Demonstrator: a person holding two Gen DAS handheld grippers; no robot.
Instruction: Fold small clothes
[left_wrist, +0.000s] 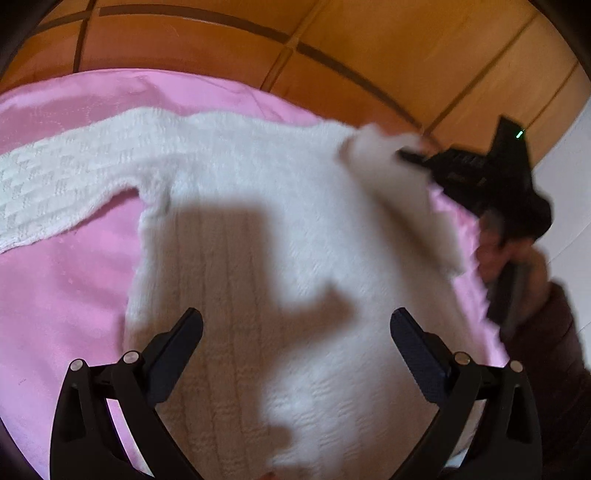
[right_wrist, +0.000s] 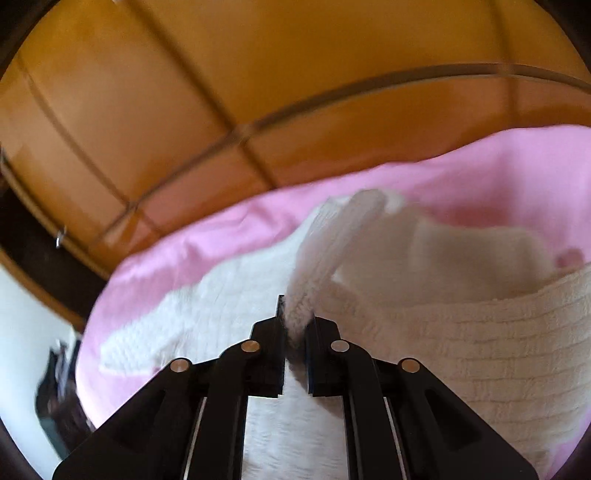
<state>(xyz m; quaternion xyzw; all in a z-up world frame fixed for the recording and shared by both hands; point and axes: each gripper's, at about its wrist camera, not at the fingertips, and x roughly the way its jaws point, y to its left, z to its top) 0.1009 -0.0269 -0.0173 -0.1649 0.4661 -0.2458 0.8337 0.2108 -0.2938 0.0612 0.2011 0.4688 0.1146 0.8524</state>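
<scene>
A white knitted sweater lies spread on a pink bedsheet, with an orange wooden wardrobe of panelled doors behind the bed. One sleeve stretches out flat to the left in the left wrist view.

The left hand-held gripper hangs above the sweater's body with its two black fingers spread wide apart and nothing between them; its shadow falls across the ribbed knit.

The right hand-held gripper has its fingers pressed nearly together, pinching a ribbed cuff of the other sleeve. That sleeve rises from the cuff and drapes back over the sweater's body, lifted off the sheet. From the left wrist view, the same gripper appears at the right, blurred, with the white cuff at its tip and a person's hand in a dark sleeve gripping its handle.
</scene>
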